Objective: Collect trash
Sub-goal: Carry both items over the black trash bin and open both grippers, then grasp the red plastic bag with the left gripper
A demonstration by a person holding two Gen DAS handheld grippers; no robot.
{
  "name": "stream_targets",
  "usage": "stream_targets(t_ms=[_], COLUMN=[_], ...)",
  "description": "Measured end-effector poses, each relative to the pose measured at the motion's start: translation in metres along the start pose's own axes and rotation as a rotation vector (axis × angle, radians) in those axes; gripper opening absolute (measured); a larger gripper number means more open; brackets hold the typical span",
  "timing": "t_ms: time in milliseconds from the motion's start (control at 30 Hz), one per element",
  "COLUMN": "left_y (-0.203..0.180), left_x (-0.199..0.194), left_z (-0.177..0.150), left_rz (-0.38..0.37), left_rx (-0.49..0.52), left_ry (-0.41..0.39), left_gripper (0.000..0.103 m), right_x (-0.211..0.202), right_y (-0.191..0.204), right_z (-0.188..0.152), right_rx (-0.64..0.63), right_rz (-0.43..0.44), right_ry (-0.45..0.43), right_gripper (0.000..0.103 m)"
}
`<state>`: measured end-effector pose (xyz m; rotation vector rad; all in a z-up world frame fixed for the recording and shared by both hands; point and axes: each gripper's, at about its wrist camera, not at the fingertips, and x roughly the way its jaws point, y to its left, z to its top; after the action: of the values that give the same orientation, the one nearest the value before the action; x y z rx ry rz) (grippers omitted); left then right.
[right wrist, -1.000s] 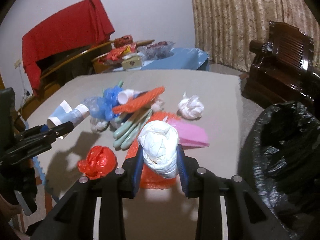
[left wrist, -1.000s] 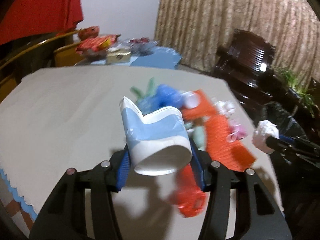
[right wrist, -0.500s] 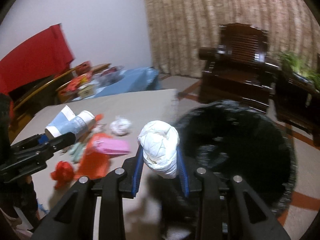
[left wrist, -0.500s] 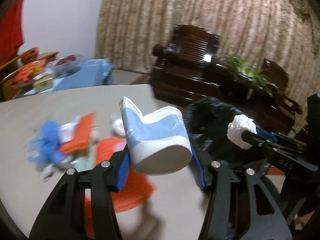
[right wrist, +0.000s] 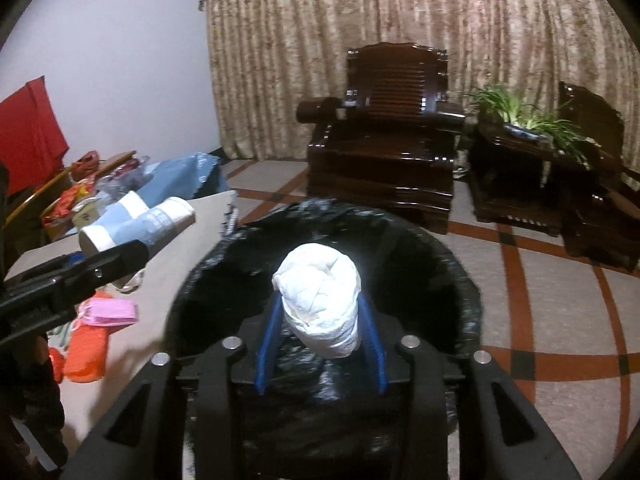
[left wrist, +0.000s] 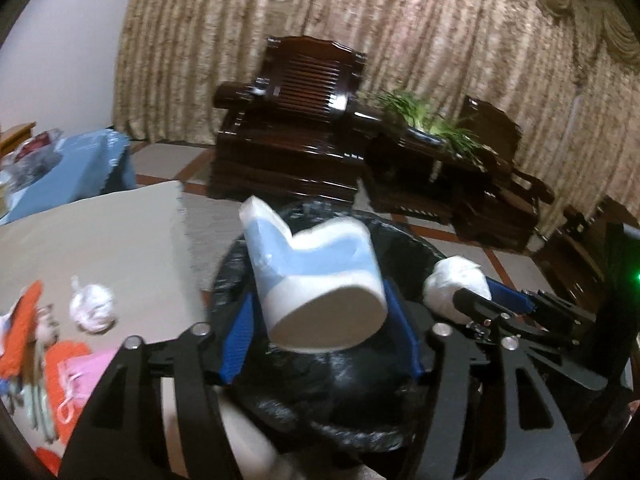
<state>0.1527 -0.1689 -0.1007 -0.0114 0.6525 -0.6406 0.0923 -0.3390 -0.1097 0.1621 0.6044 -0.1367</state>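
My left gripper (left wrist: 320,328) is shut on a crushed blue and white paper cup (left wrist: 316,280) and holds it above the black-lined trash bin (left wrist: 352,400). My right gripper (right wrist: 320,340) is shut on a crumpled white paper wad (right wrist: 320,300) over the same bin (right wrist: 420,264). The right gripper with its wad (left wrist: 456,288) shows at the right of the left wrist view. The left gripper with the cup (right wrist: 136,224) shows at the left of the right wrist view.
The beige table (left wrist: 100,248) stands left of the bin and holds a white wad (left wrist: 92,308), a pink mask (right wrist: 108,312), orange trash (right wrist: 86,356) and other litter. Dark wooden armchairs (right wrist: 392,140) and a plant (right wrist: 532,120) stand behind, before a curtain.
Both grippers have swung right from over the table to above the black bin, each still holding its item.
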Motion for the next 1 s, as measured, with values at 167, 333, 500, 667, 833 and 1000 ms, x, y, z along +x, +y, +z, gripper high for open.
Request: stream_targets(t_ms=[167,333,500,667,833,1000], left_y=[0.004,0.032,0.071,0.112,0.145,0.172], left_x=[0.004,-0.036,-0.084,-0.133,-0.168,-0.185], left_z=[-0.006,-0.019,-0.035,-0.051,-0.078,-0.103], left_rz=[0.019,0.097,0.225,0.373,0.484,0.536], left_rx=[-0.007,-0.024,-0.056,-0.101,-0.123,-0.169], left_ry=[0.017,-0.017,-0.043,-0.053,-0.041,-0.018], left_gripper=[0.079,0.088,0.091,0.091,0.091,0.091], right_x=[-0.006,-0.007,-0.007,-0.009,-0.013,-0.011], right_y=[-0.002,0.011,0.047,0.092,0.143,0.185], right_z=[-0.001,0.0,-0.002,-0.008,-0.019,-0.034], right_rx=[0.017,0.026,-0.008,-0.06,-0.131,-0.196], right_rz=[-0.036,0.003,0.076,0.171,0.276,0.363], right_ry=[-0.021,-0.023,-0.015,-0.004,-0.002,0.009], right_gripper=[0.088,0.097,0.097,0.097,0.097,0.097])
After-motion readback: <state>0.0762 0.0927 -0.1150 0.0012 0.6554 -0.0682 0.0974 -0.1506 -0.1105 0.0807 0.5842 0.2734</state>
